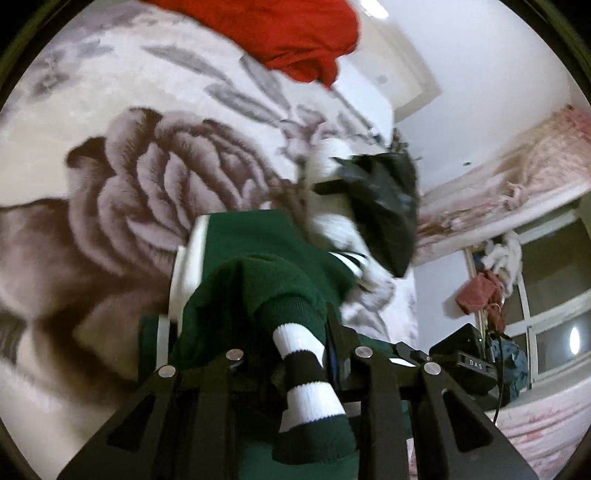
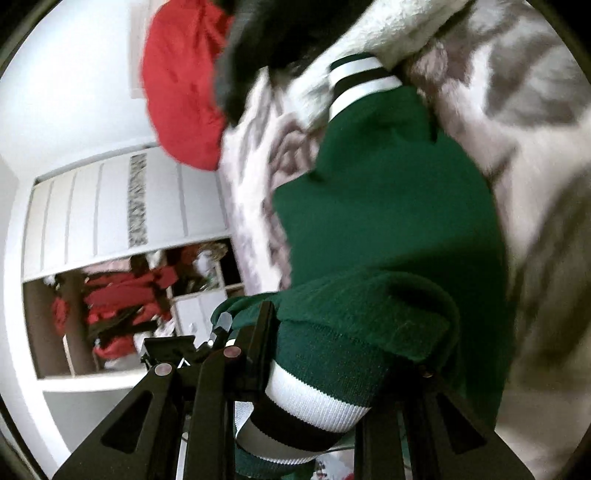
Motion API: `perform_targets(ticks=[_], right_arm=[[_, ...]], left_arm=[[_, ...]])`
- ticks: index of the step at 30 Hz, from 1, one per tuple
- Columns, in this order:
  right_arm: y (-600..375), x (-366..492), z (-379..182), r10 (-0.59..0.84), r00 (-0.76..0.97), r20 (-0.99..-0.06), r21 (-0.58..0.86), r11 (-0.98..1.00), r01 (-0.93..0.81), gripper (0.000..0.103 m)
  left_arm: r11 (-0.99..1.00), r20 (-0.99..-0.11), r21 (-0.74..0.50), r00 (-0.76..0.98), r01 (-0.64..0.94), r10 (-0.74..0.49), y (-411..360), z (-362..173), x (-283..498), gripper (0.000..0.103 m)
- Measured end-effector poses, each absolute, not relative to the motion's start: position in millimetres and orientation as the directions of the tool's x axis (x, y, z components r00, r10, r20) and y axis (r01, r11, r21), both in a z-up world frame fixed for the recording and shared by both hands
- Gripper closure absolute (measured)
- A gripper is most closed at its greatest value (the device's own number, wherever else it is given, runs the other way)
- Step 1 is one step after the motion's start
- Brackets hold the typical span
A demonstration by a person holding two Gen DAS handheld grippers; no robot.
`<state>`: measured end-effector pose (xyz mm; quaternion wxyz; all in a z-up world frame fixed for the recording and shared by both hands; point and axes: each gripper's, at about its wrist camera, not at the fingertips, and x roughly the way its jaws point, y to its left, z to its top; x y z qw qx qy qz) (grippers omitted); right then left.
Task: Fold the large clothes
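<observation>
A dark green knit sweater [image 1: 258, 291] with white-and-black striped cuffs [image 1: 306, 373] fills the space between the fingers of my left gripper [image 1: 255, 306], which is shut on its fabric. The sweater also shows in the right wrist view [image 2: 391, 229], where my right gripper [image 2: 343, 354] is shut on its green fabric near a striped band [image 2: 317, 402]. A second striped cuff [image 2: 362, 77] lies at the sweater's far end. The sweater hangs over a floral blanket [image 1: 147, 177]. The other gripper's black body [image 1: 461, 365] sits close on the right in the left wrist view.
A red garment [image 1: 295, 33] lies on the blanket's far side, also in the right wrist view [image 2: 177, 92]. A black garment [image 1: 384, 206] lies beside it. A wardrobe [image 2: 110, 206] with red clothes stands beyond the bed. A window [image 1: 546, 325] is at right.
</observation>
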<state>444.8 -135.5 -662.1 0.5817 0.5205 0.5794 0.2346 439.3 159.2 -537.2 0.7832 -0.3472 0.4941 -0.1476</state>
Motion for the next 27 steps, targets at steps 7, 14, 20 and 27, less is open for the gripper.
perform_targets(ticks=[7, 14, 20, 27], right_arm=[[-117.0, 506.6, -748.1, 0.868, 0.192, -0.459, 0.814, 0.324, 0.482, 0.081], [-115.6, 520.7, -707.3, 0.925, 0.161, -0.345, 0.854, 0.237, 0.464, 0.053], [-118.4, 540.0, -671.4, 0.917, 0.296, -0.267, 0.91, 0.138, 0.391, 0.024], [-143.3, 535.6, -640.6, 0.753, 0.222, -0.62, 0.785, 0.592, 0.183, 0.016]], left_arm=[[0.666, -0.709, -0.7, 0.362, -0.258, -0.605, 171.0, -607.2, 498.0, 0.079], [0.618, -0.681, -0.732, 0.34, -0.287, -0.649, 179.8, -556.7, 481.8, 0.07], [0.598, -0.632, -0.763, 0.475, -0.246, -0.612, 191.6, -524.9, 498.9, 0.013], [0.801, -0.764, -0.547, 0.536, -0.244, -0.358, 186.2, -501.1, 470.8, 0.013]])
